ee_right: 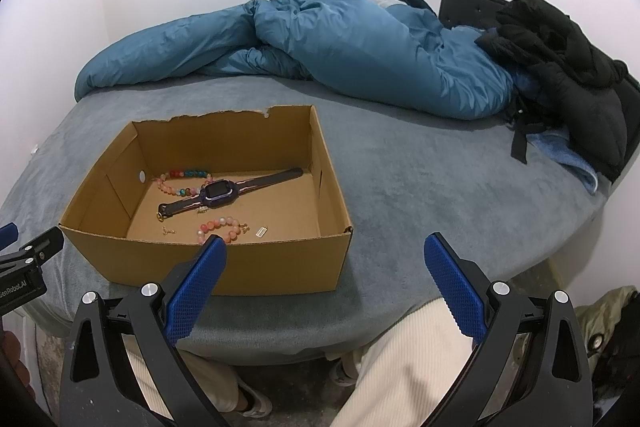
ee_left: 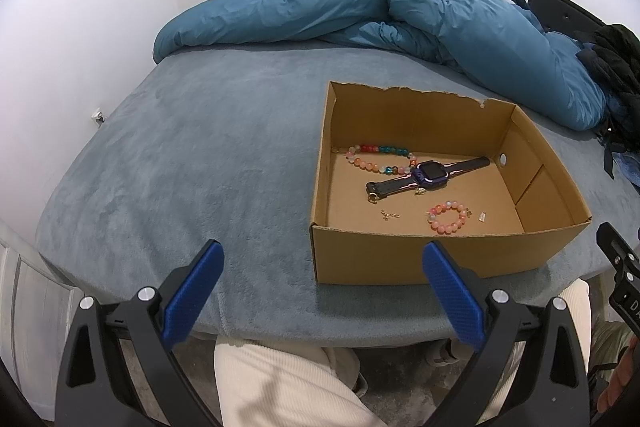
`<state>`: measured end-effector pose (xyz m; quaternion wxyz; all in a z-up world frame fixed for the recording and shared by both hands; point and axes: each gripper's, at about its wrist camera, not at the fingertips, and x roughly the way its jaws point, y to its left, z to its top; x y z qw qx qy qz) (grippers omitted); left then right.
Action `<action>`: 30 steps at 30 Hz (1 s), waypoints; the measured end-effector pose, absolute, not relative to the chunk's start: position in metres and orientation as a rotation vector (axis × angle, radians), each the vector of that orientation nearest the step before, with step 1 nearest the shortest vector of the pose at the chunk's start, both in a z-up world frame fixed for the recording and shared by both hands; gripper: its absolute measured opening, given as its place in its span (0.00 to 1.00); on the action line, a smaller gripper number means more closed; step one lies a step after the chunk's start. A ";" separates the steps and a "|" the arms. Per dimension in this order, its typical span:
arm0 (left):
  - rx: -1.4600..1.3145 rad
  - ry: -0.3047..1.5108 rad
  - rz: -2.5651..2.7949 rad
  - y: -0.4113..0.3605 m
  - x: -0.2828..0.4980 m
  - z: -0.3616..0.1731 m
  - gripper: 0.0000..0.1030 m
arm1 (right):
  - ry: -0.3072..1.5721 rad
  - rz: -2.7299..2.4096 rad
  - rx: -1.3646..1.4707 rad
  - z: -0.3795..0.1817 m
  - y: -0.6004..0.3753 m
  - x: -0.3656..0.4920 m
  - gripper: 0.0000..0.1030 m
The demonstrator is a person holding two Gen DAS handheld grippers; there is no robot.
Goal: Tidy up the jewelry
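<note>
An open cardboard box (ee_left: 360,259) (ee_right: 280,263) sits on the grey-blue bed. Inside lie a purple and black watch (ee_left: 426,175) (ee_right: 218,191), a long multicoloured bead strand (ee_left: 376,157) (ee_right: 184,179), a small pink bead bracelet (ee_left: 448,219) (ee_right: 222,227), a small gold chain piece (ee_left: 390,215) (ee_right: 168,230) and a tiny clear charm (ee_left: 483,216) (ee_right: 261,231). My left gripper (ee_left: 322,257) is open and empty, held in front of the box's left near corner. My right gripper (ee_right: 326,253) is open and empty, in front of the box's right near corner.
A crumpled blue duvet (ee_left: 360,11) (ee_right: 320,43) lies along the back of the bed. A black jacket (ee_right: 560,47) is piled at the right by a dark headboard (ee_right: 460,3). The person's legs in cream trousers (ee_left: 280,387) are below the bed edge.
</note>
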<state>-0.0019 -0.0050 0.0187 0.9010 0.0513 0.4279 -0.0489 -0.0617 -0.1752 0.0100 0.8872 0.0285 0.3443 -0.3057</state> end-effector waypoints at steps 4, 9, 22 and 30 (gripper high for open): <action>0.105 0.886 -0.101 -0.005 -0.002 0.019 0.95 | 0.717 -0.634 0.059 0.010 -0.176 -0.062 0.92; 0.105 0.885 -0.101 -0.005 -0.002 0.019 0.95 | 0.716 -0.636 0.060 0.010 -0.175 -0.062 0.92; 0.105 0.885 -0.100 -0.005 -0.002 0.018 0.95 | 0.720 -0.633 0.060 0.009 -0.174 -0.060 0.92; 0.106 0.885 -0.101 -0.005 -0.002 0.018 0.95 | 0.720 -0.633 0.060 0.009 -0.174 -0.060 0.92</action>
